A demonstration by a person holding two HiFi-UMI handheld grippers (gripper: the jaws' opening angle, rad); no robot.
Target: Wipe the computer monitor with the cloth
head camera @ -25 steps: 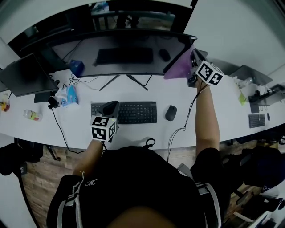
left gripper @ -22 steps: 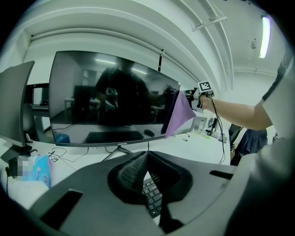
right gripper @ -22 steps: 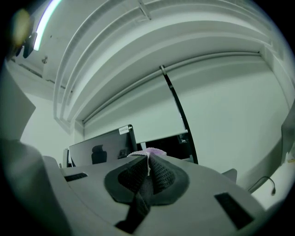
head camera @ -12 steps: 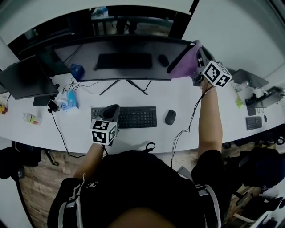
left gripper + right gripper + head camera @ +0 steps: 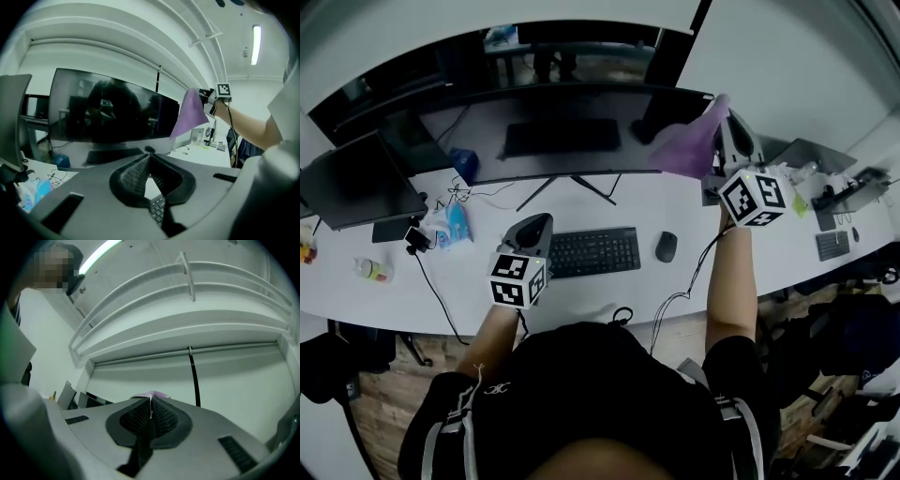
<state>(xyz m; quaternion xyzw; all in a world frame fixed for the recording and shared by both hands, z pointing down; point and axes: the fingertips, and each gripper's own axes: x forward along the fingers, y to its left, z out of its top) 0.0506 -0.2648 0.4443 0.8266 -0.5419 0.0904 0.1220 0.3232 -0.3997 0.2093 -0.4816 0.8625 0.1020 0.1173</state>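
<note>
My right tool (image 5: 727, 124) is raised at the far right end of the monitor (image 5: 562, 127), its jaws closed tight on the purple cloth (image 5: 689, 145); in the right gripper view only a small purple fold of the cloth (image 5: 152, 394) shows above the pinched tips. The cloth hangs down from that tool in a loose triangle over the screen's right edge, though I cannot tell whether it presses on the glass. My left tool (image 5: 534, 227) sits low over the white bench (image 5: 572, 291), just left of the keyboard (image 5: 591, 251), with its jaws together and nothing between them. The mouse (image 5: 666, 247) lies right of the keyboard. The screen is dark.
</note>
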